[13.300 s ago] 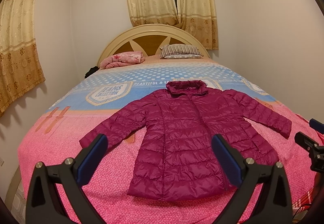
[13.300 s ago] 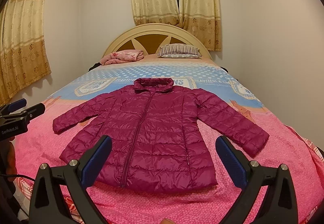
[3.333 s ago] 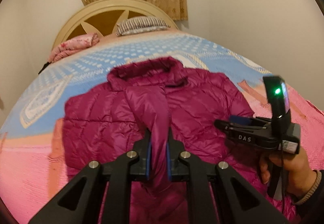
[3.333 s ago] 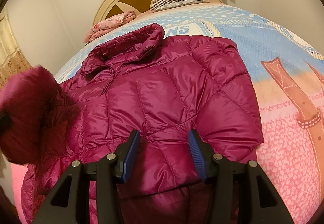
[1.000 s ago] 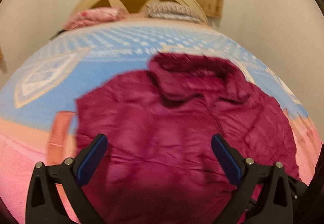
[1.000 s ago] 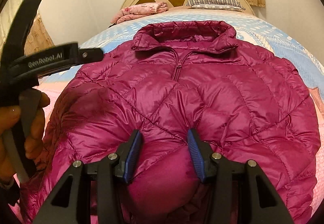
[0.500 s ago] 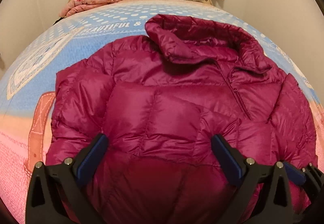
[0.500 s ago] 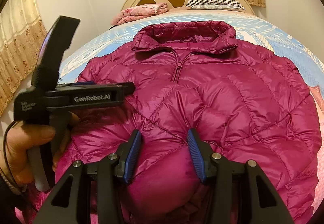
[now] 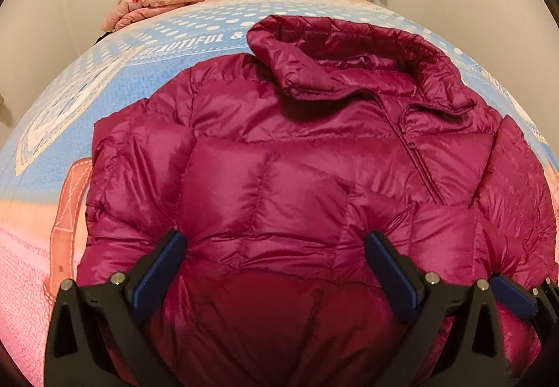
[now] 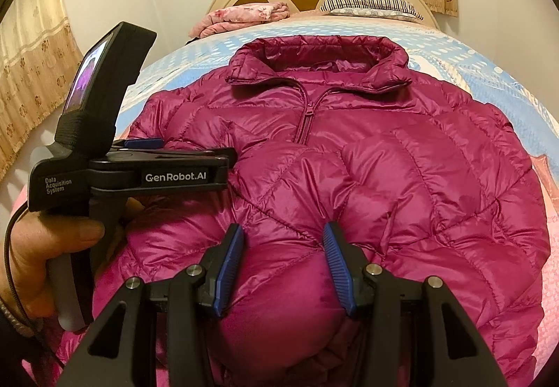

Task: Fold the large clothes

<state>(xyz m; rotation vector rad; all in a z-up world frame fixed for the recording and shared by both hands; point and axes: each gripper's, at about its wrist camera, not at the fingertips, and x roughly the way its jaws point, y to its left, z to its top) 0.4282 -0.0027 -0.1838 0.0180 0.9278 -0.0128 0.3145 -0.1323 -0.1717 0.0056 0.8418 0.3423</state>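
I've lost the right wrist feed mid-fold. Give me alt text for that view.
The right tool is clamped on a puffy fold of the magenta down jacket, which lies zipped and collar-up on the bed. At left, a hand holds the left tool over the jacket's edge.

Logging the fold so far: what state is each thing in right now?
Jacket: zipped, sleeves folded in, flat on the bed.
Collar: standing open.
Right gripper: shut on a puffy fold of jacket.
Left gripper: open, straddling the jacket's lower part.
Pink blanket: folded by the headboard.
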